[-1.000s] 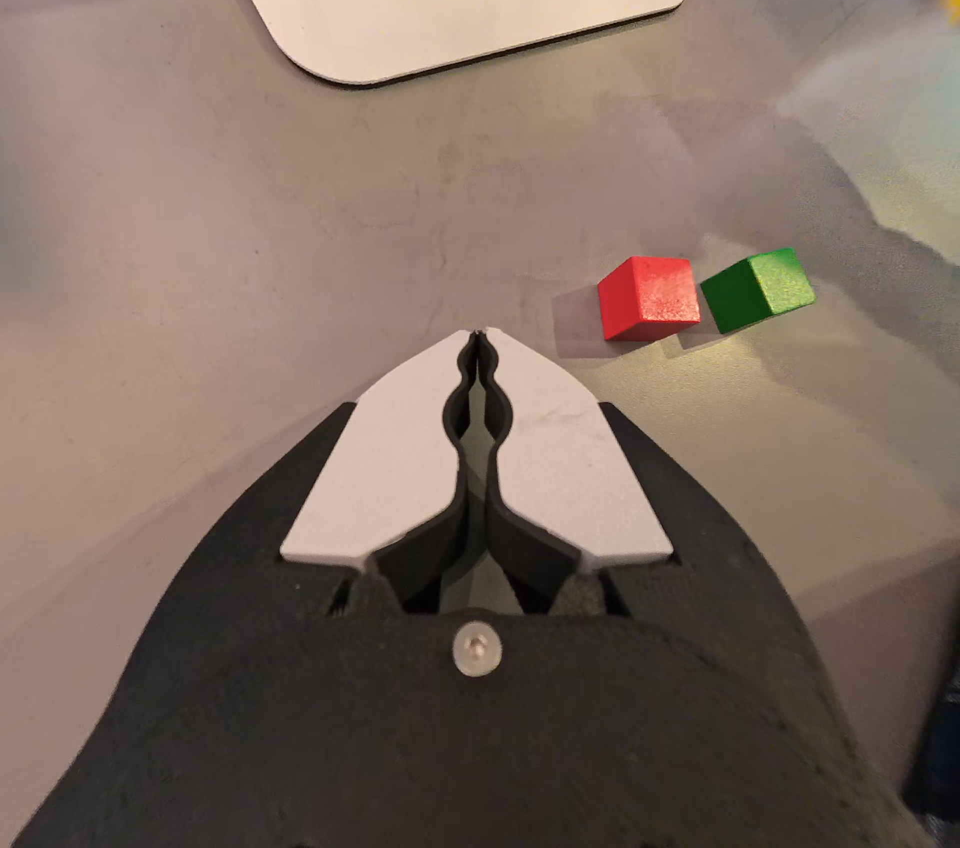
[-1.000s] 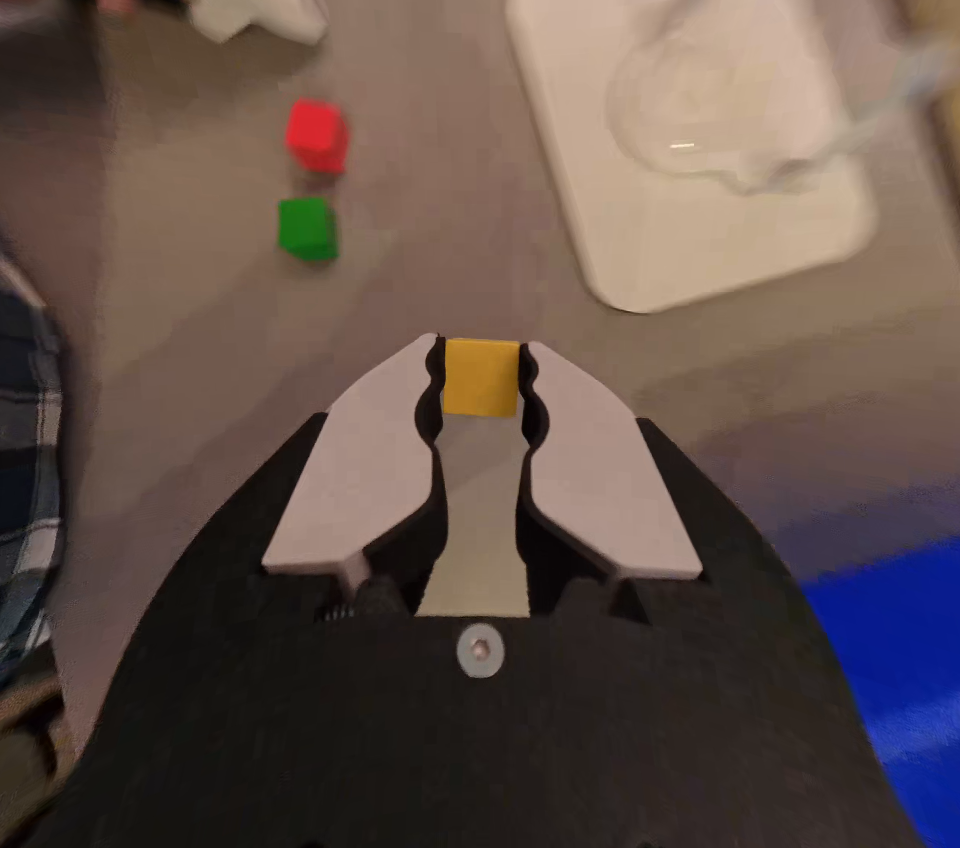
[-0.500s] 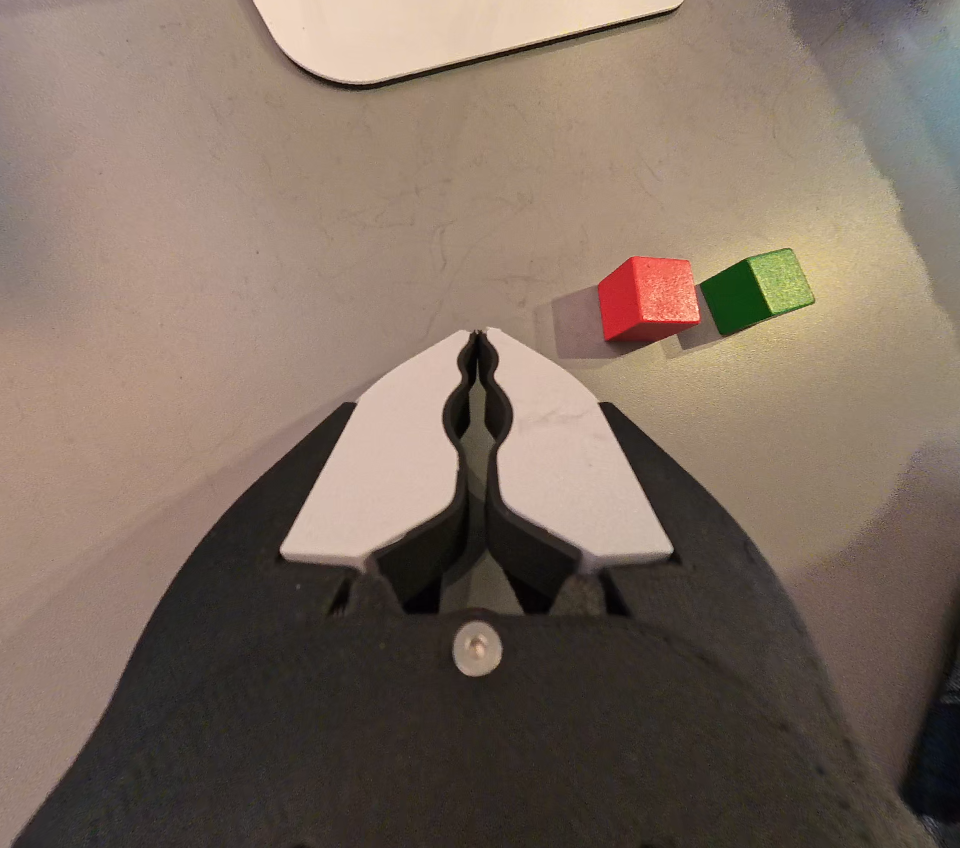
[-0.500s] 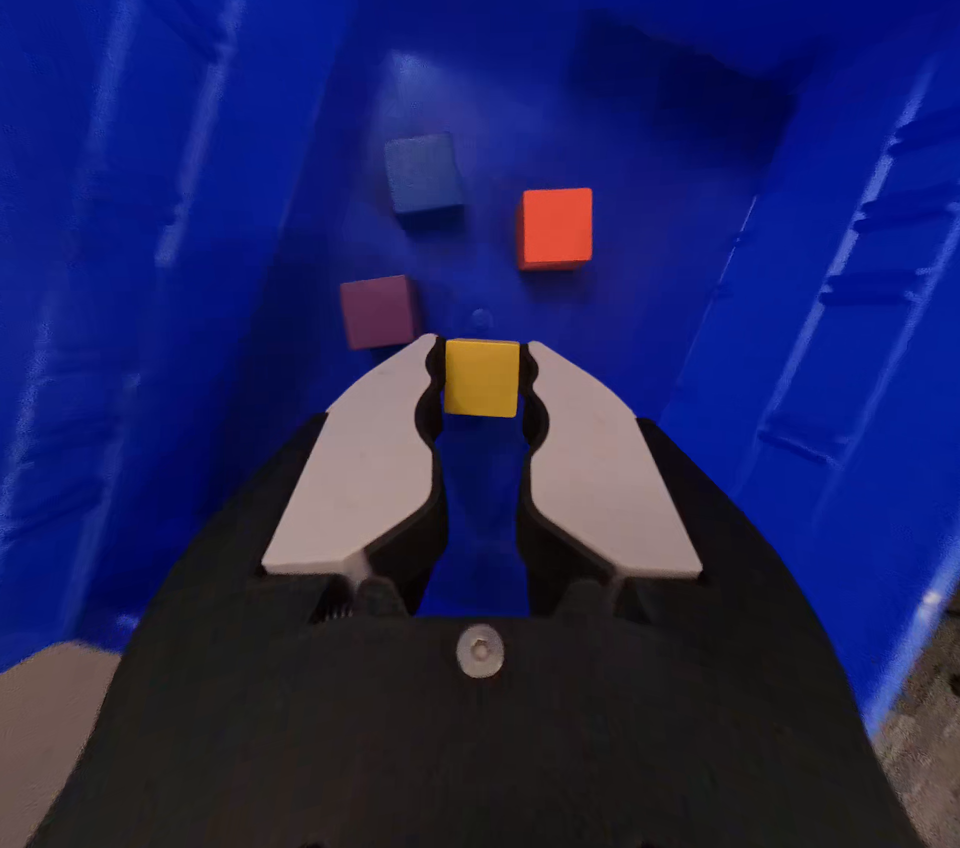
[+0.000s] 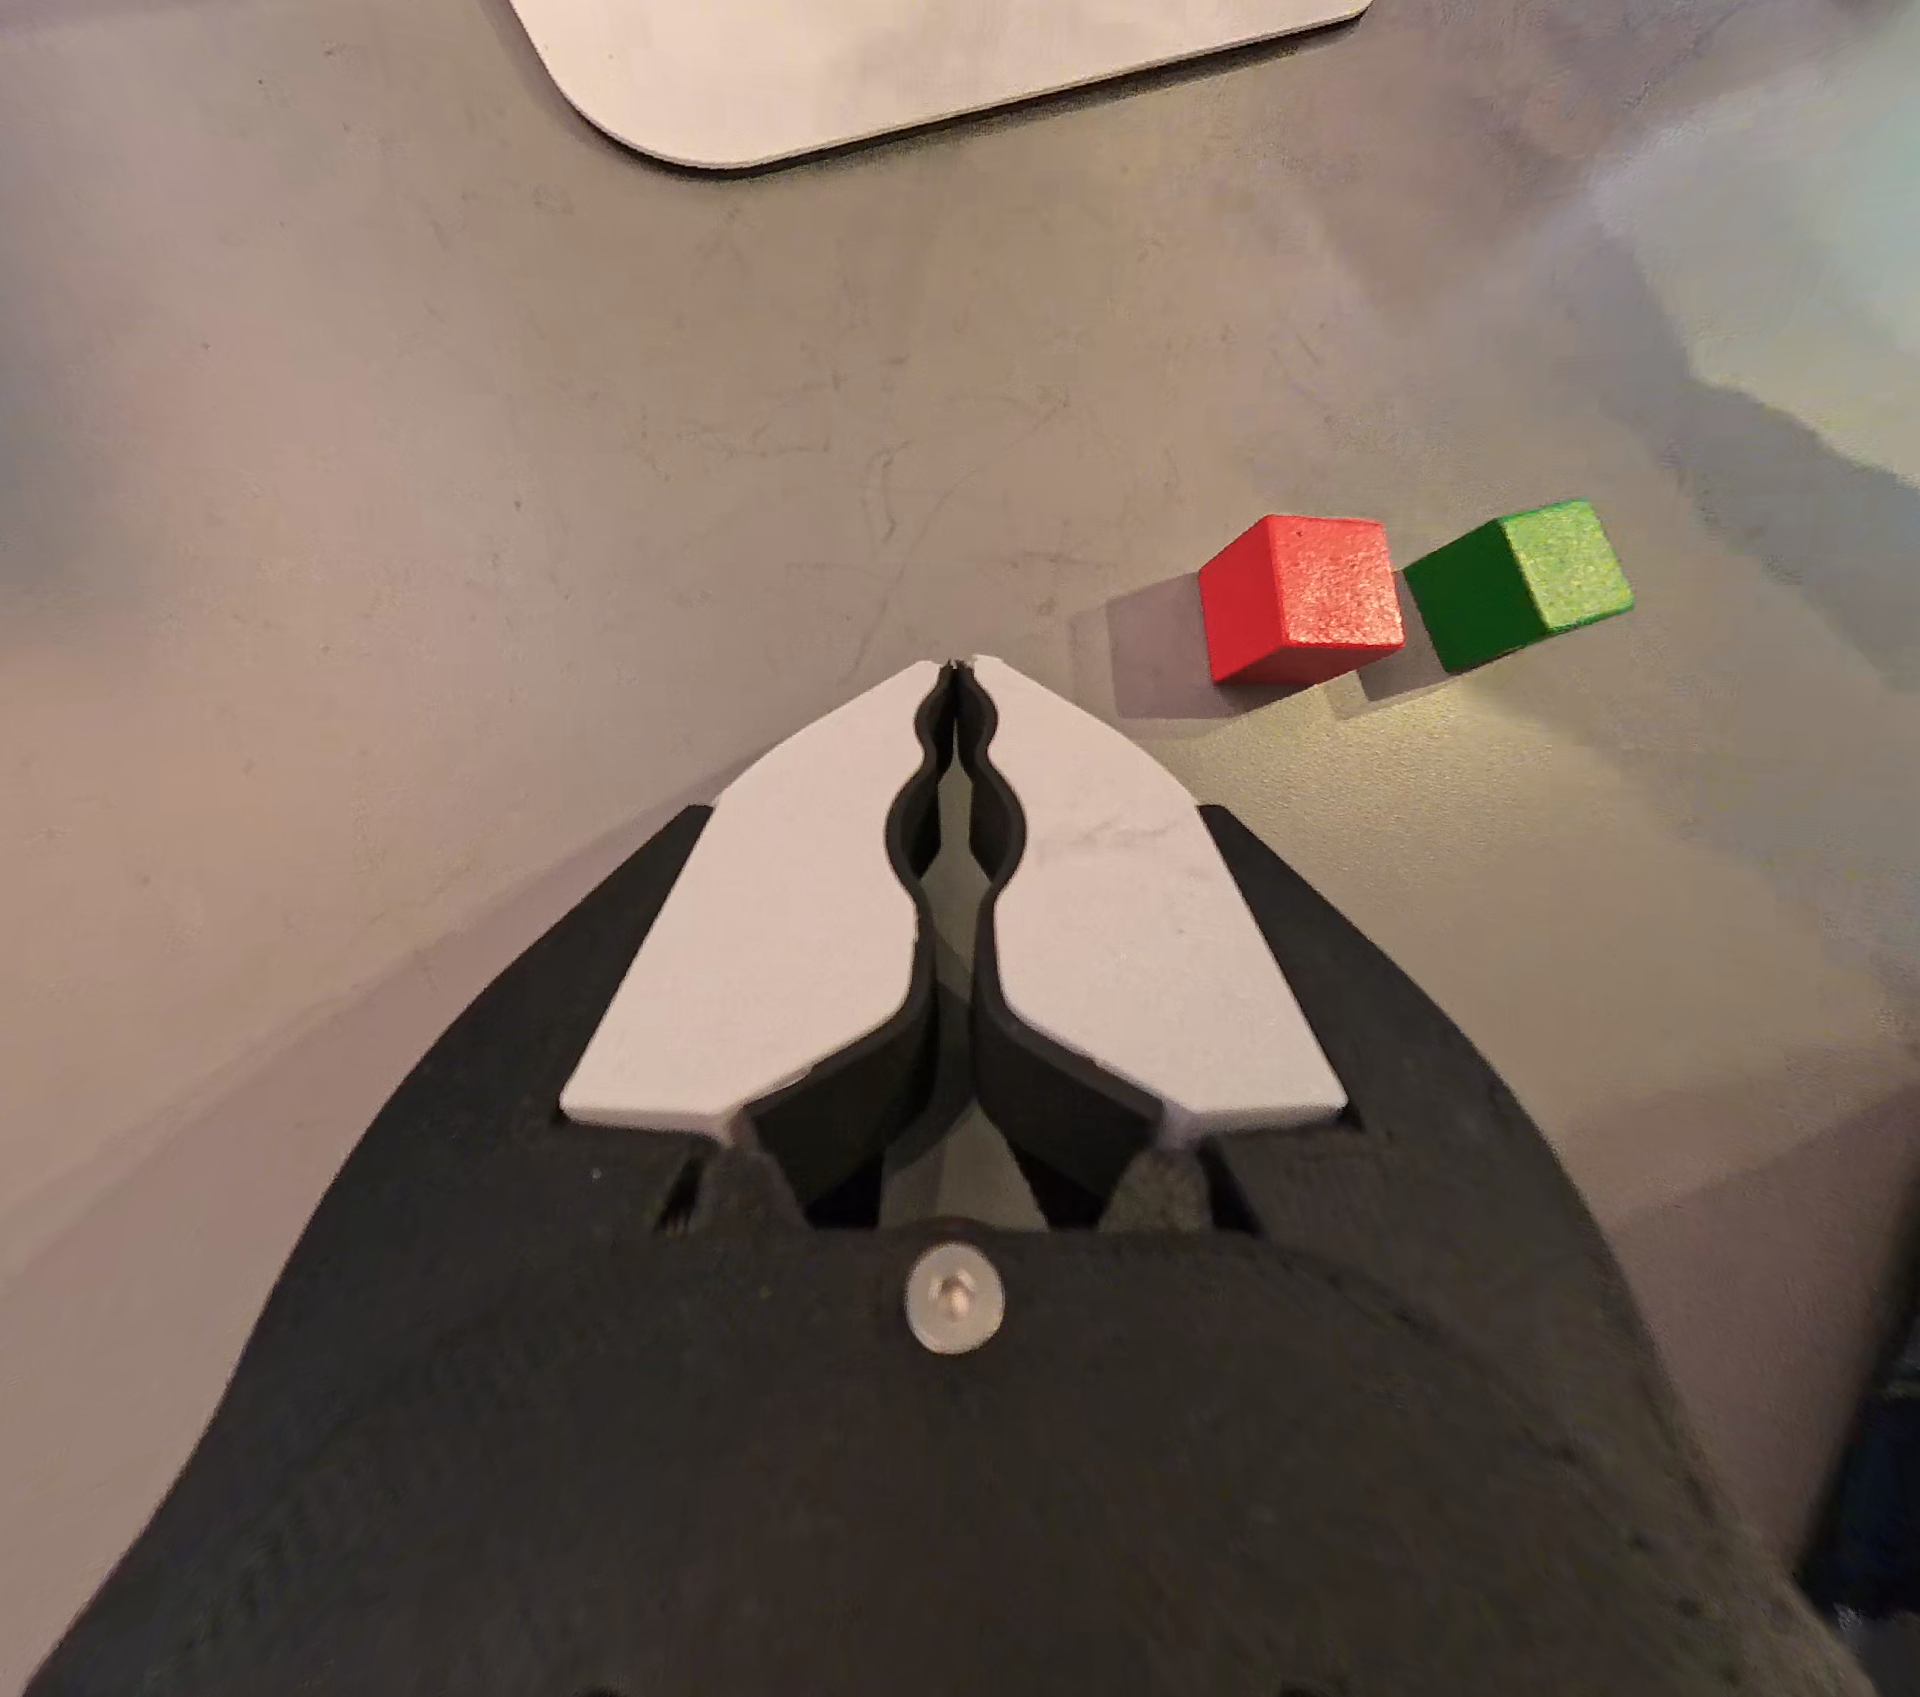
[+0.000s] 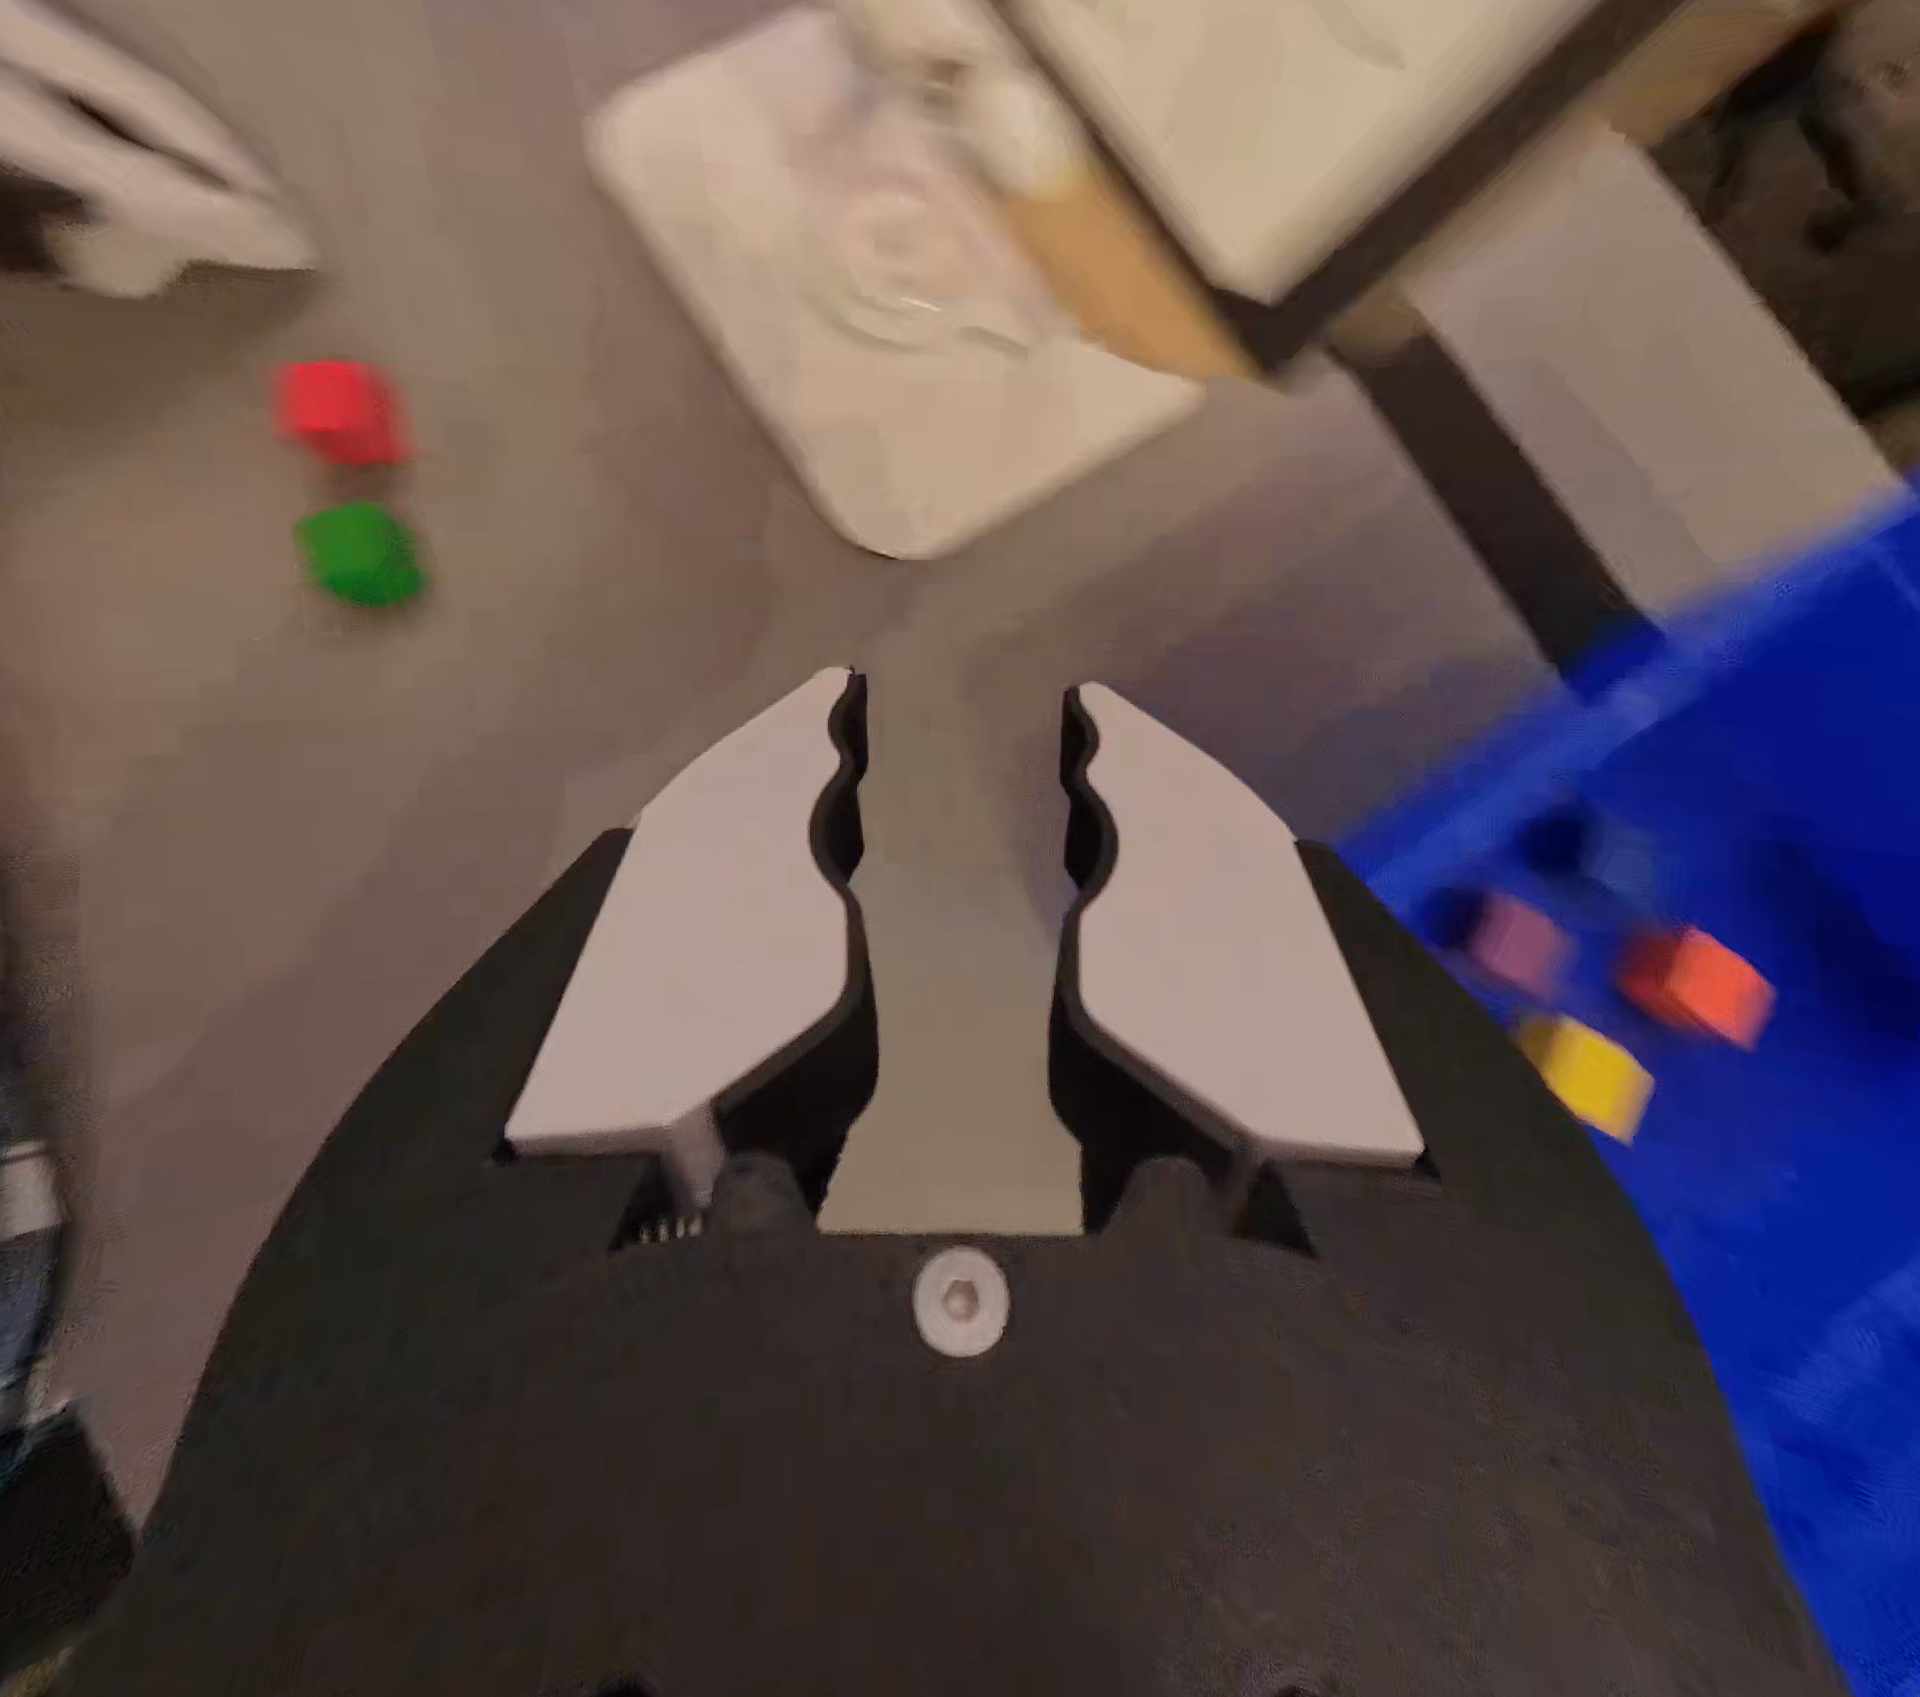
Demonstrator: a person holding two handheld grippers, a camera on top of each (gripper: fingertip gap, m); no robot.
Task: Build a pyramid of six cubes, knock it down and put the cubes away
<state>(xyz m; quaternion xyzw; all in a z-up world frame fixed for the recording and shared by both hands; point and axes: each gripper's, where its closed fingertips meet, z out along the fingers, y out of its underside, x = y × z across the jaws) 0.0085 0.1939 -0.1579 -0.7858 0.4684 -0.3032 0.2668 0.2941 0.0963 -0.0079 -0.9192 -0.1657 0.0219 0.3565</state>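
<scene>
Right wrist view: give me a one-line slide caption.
Right gripper, jaws open and empty, above the table; yellow cube lies in the blue bin; red cube and green cube remain out.

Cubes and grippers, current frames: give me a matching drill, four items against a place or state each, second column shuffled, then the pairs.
Items
1. yellow cube
2. red cube
3. left gripper
4. right gripper

Places or states
A. jaws apart, nothing between them
B. on the grey table, beside the green cube
C. fingertips shut together, nothing held
D. in the blue bin, near the purple cube and orange cube

Pairs: 1-D, 2-B, 3-C, 4-A
</scene>
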